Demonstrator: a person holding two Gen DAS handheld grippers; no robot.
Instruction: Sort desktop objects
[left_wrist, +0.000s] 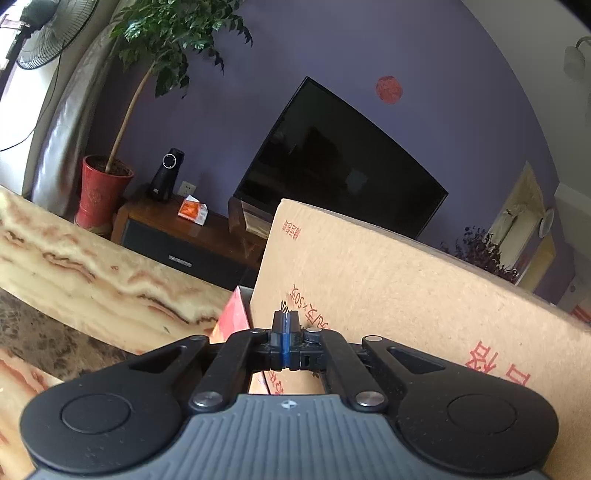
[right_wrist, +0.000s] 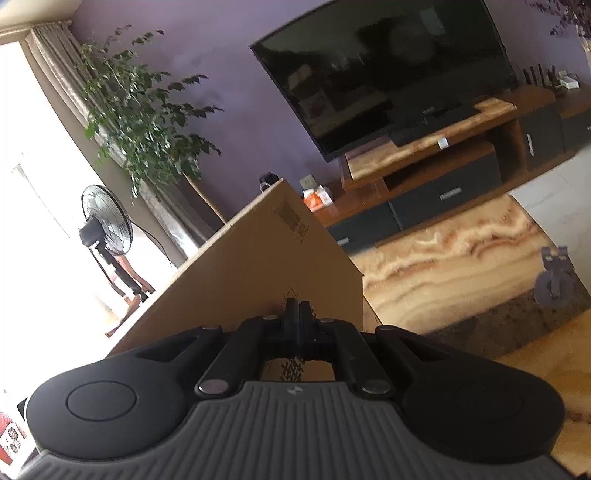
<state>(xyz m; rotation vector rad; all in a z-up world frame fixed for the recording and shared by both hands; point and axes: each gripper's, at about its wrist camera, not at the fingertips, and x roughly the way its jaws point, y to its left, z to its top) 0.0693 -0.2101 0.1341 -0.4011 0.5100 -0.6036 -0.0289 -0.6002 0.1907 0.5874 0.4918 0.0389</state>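
Living room, purple wall, a dark television (left_wrist: 340, 158) on a wood and stone-topped stand, a potted tree in a red pot (left_wrist: 101, 192) far left, a standing fan (right_wrist: 107, 225) by the bright window. Under me, a table with a banded marble top (left_wrist: 92, 273). On it stands a cardboard box (left_wrist: 406, 295) with red printing, and it fills the near view of both my cameras; it is upright or tilted, I cannot say which for sure. My left gripper (left_wrist: 285, 317) has its fingers pressed fully together with nothing between them, tips just short of or against the box's printed face; contact I cannot confirm. My right gripper (right_wrist: 298, 306) is likewise closed tight and empty, tips close to the box wall near its right corner. A red flat item (left_wrist: 232, 317) peeks out at the box's left edge, behind or beside it; what it is I cannot tell. A small bluish object (right_wrist: 554, 280) sits far right on the table, blurred. My reading: I am between picks, both hands empty, with the box as the likely sorting container or the thing to shift. No loose desktop object is within reach of either tip. Next move calls for opening one pair of fingers and choosing a target, probably the bluish piece for my right hand, while keeping clear of the box wall so I do not knock it.
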